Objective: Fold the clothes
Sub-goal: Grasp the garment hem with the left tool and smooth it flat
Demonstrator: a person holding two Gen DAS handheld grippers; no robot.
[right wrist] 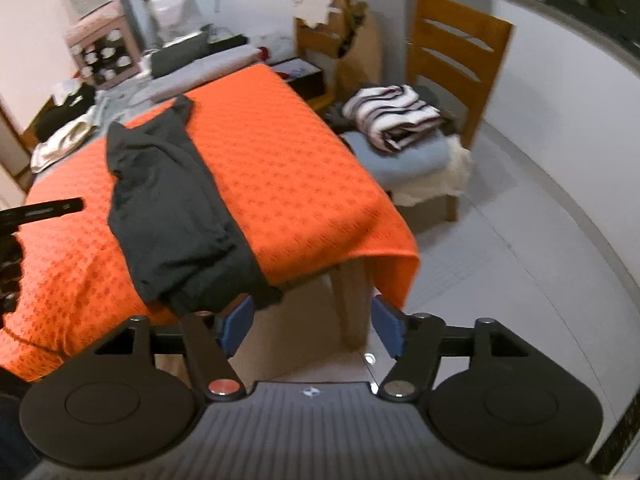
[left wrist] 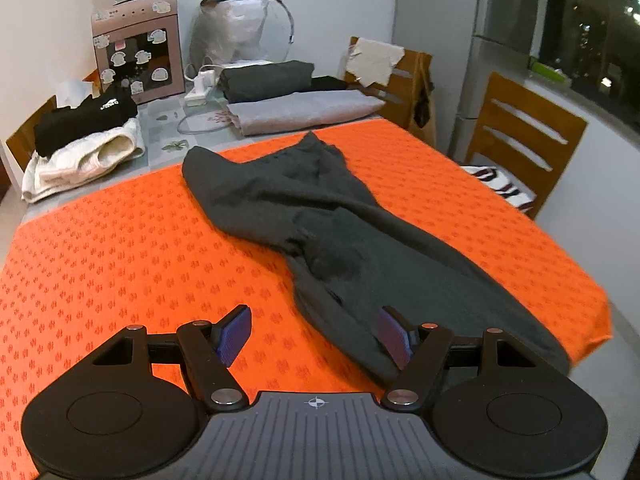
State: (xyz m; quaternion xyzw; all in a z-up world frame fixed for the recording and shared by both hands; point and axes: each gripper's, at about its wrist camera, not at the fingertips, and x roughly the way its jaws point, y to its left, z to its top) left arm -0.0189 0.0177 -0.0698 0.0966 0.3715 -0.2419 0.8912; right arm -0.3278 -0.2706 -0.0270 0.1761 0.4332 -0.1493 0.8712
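Note:
A dark grey garment [left wrist: 320, 216] lies crumpled in a long strip across the orange tablecloth [left wrist: 120, 240]. My left gripper [left wrist: 316, 336] is open at its near end. The cloth reaches in between the jaws and lies against the right blue pad [left wrist: 394, 338], unpinched. In the right wrist view the same garment [right wrist: 176, 208] runs to the table's near edge, and its end droops over. My right gripper [right wrist: 313, 326] hangs open just off that edge, above the floor. Its left pad [right wrist: 238, 324] is close under the drooping end, and nothing is between the pads. The left gripper [right wrist: 40, 208] shows at the left border.
Folded clothes sit at the table's far end: a black and white pile [left wrist: 84, 132], a grey piece [left wrist: 304, 110] and a dark one [left wrist: 268, 78]. A pink box [left wrist: 138, 52] stands behind. A wooden chair [right wrist: 456, 52] to the right holds a striped garment [right wrist: 394, 114].

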